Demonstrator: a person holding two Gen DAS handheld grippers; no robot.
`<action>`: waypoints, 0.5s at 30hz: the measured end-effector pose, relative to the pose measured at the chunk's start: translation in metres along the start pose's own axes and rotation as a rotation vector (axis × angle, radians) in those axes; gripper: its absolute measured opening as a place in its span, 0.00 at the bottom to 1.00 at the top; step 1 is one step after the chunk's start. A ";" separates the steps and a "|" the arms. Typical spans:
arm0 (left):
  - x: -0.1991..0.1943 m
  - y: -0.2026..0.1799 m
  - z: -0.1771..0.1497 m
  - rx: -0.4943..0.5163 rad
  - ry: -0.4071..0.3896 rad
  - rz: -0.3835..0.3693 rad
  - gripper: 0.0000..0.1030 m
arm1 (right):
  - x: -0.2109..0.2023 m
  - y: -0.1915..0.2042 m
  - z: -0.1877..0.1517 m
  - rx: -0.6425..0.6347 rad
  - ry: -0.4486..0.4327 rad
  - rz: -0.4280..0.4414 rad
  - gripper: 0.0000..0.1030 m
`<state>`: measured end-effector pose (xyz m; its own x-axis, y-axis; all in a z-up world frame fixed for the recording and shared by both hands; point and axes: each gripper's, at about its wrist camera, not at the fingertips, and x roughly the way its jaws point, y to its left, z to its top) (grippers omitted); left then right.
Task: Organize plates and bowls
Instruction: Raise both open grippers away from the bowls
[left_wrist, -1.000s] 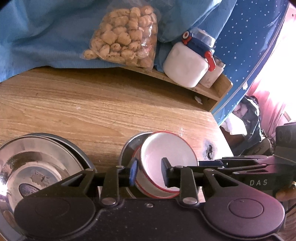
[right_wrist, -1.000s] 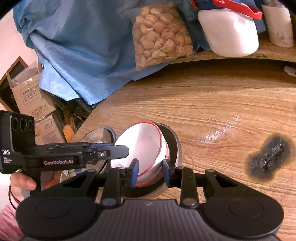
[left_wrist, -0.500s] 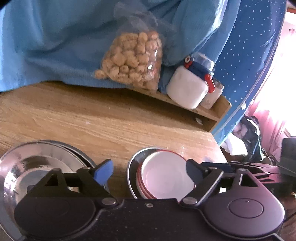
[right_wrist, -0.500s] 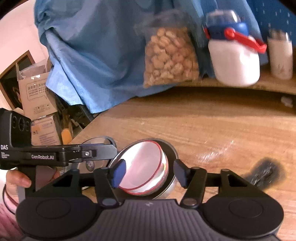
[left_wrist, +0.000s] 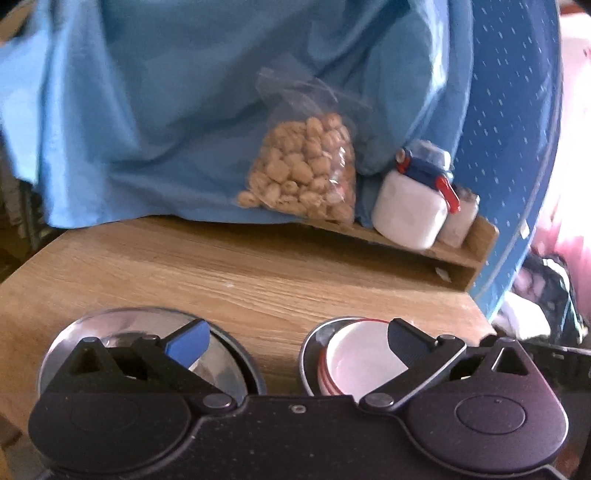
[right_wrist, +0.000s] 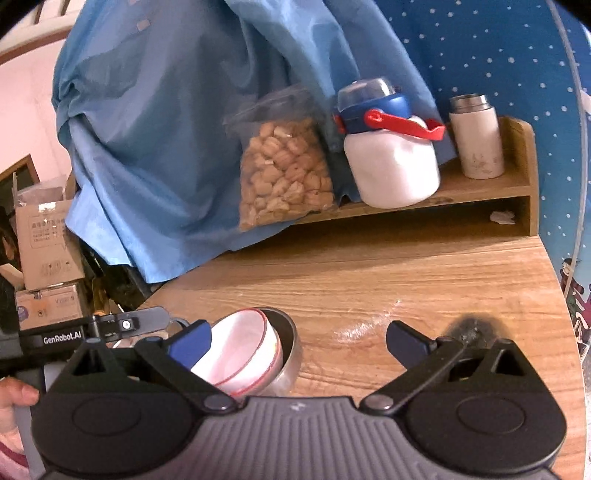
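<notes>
A stack of white bowls (left_wrist: 358, 363) with red rims sits nested in a steel bowl (left_wrist: 312, 345) on the wooden table. My left gripper (left_wrist: 295, 338) is opening wide, its pads touching nothing; the stack lies just inside its right finger (left_wrist: 404, 338). To the left lie stacked steel plates (left_wrist: 122, 325). In the right wrist view the white bowls (right_wrist: 240, 343) lean in the steel bowl (right_wrist: 291, 350) behind the blue left finger (right_wrist: 192, 341). My right gripper (right_wrist: 299, 341) is also opening, with bare table between its tips.
A low wooden shelf (right_wrist: 480, 188) at the back holds a bag of snacks (right_wrist: 284, 173), a white jug (right_wrist: 391, 162) and a white flask (right_wrist: 476, 140). Blue cloth (right_wrist: 166, 129) hangs behind. A burn mark (right_wrist: 472, 328) is on the table; cardboard boxes (right_wrist: 48, 243) stand left.
Both grippers were shut on the top white bowl's rim. They have opened wide, let it go and drawn back with the view tilting up. The bowl now rests in the stack.
</notes>
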<state>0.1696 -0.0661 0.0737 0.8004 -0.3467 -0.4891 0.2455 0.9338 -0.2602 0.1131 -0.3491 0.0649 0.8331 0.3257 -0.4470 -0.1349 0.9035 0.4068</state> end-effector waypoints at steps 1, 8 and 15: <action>-0.006 0.001 -0.005 -0.036 -0.027 0.006 0.99 | -0.005 0.001 -0.005 -0.004 -0.031 -0.004 1.00; -0.032 -0.006 -0.023 -0.063 -0.121 0.124 0.99 | -0.034 0.021 -0.036 -0.021 -0.294 -0.203 1.00; -0.016 -0.003 -0.022 -0.092 -0.054 0.126 0.99 | -0.014 0.012 -0.030 0.005 -0.242 -0.200 1.00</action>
<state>0.1436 -0.0650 0.0640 0.8504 -0.2195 -0.4781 0.0919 0.9568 -0.2757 0.0835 -0.3346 0.0517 0.9464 0.0658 -0.3162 0.0464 0.9412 0.3346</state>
